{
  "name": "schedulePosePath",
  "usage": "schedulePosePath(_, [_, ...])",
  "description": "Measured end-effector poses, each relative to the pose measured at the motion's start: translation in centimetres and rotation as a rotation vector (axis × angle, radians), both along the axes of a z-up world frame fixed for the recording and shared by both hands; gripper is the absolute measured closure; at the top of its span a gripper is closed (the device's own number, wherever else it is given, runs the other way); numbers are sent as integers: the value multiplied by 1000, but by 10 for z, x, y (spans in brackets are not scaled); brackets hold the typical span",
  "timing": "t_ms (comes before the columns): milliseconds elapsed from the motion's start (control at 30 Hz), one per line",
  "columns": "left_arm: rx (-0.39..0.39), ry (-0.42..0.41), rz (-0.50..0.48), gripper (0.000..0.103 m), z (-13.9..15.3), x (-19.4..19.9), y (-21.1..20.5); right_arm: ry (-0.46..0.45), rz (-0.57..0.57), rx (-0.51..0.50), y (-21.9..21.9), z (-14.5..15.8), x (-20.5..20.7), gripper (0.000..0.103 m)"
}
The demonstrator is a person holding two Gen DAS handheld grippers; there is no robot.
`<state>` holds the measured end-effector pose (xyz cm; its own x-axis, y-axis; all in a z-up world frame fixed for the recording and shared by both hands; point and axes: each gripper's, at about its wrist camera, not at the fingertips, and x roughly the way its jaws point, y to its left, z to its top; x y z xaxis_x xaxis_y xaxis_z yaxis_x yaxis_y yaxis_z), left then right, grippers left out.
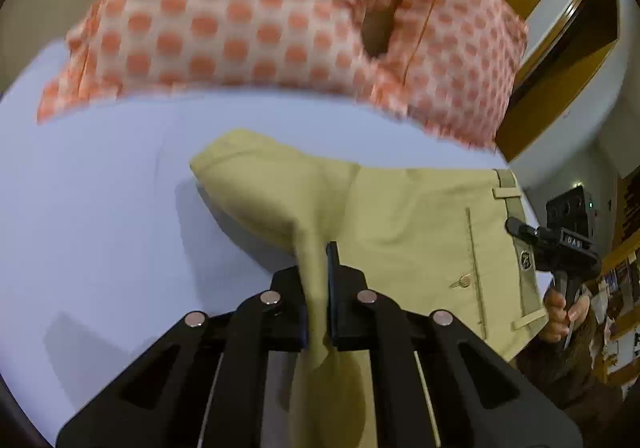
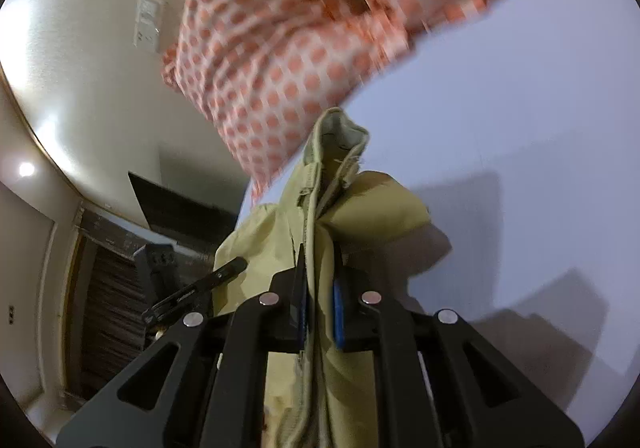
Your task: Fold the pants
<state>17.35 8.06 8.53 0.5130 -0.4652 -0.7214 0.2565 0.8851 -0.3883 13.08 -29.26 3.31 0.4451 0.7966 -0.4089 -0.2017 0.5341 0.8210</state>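
Observation:
Khaki pants (image 1: 416, 219) hang lifted over a pale blue bed sheet (image 1: 100, 187). My left gripper (image 1: 316, 268) is shut on a bunched fold of the pants' fabric. The back welt pocket with its button (image 1: 464, 281) and the waistband with belt loops face the left wrist camera. My right gripper (image 2: 318, 280) is shut on the waistband edge of the pants (image 2: 332, 183), with the fabric running up between the fingers. The right gripper also shows in the left wrist view (image 1: 520, 230), held in a hand at the waistband. The left gripper also shows in the right wrist view (image 2: 236, 266), low on the left.
An orange-and-white checked pillow (image 1: 256, 15) lies at the far side of the bed and shows in the right wrist view (image 2: 288, 47) too. The sheet (image 2: 520, 135) spreads to the right. A wooden door frame (image 1: 560, 59) and a white wall with a switch plate (image 2: 149, 21) stand beyond the bed.

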Motion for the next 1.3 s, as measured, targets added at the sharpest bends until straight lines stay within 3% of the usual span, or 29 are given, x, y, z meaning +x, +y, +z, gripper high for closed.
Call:
schedulePosePath(100, [76, -49, 39, 95, -1, 30, -12, -38, -74, -26, -8, 12, 23, 93])
schedulePosePath(167, [155, -33, 69, 87, -17, 48, -22, 0, -125, -84, -10, 0, 43, 92])
schedulePosePath(200, [221, -10, 89, 84, -28, 57, -27, 37, -146, -162, -7, -9, 52, 90])
schedulePosePath(233, [237, -3, 93, 79, -35, 58, -29, 78, -162, -264, -2, -20, 58, 81])
schedulePosePath(267, [236, -14, 102, 79, -35, 54, -28, 96, -170, -319, -1, -25, 60, 72])
schedulePosePath(300, [231, -26, 111, 79, -32, 48, -25, 95, -178, -336, -3, -25, 58, 71])
schedulePosePath(400, [168, -89, 134, 76, -12, 16, -6, 0, -244, -342, -16, -1, 31, 52])
schedulePosePath(467, [72, -107, 108, 62, -3, 0, -3, -64, -231, -295, -14, 12, 17, 23])
schedulePosePath(567, [18, -77, 52, 57, -9, -6, -17, -90, -145, -268, 5, 16, 15, 15])
schedulePosePath(633, [14, -3, 30, 53, -28, 4, -33, -34, -125, -303, 17, 6, 26, 5])
schedulePosePath(700, [65, 48, 43, 51, -48, 16, -46, 61, -123, -344, 19, -15, 39, 1])
schedulePosePath(733, [93, 6, 56, 50, -47, 15, -50, 26, -133, -338, 19, -12, 40, 1])
schedulePosePath(767, [134, -1, 64, 50, -47, 14, -54, 61, -154, -418, 22, -10, 42, 1])
schedulePosePath(833, [165, -21, 79, 47, -41, -2, -58, 65, -161, -454, 29, -1, 31, 1])
schedulePosePath(900, [162, -84, 65, 36, -30, -34, -58, -48, -178, -474, 34, 17, -8, 1])
schedulePosePath(967, [180, -147, 88, 10, -22, -77, -58, -158, -208, -573, 45, 29, -52, 1])
schedulePosePath(1033, [203, -185, 122, 3, -21, -110, -58, -213, -245, -682, 62, 27, -92, 1])
schedulePosePath(1167, [267, -187, 175, 2, -37, -160, -61, -254, -195, -804, 96, -9, -142, 1])
schedulePosePath(1300, [289, -147, 224, 2, -59, -174, -58, -268, -172, -879, 110, -33, -151, 1])
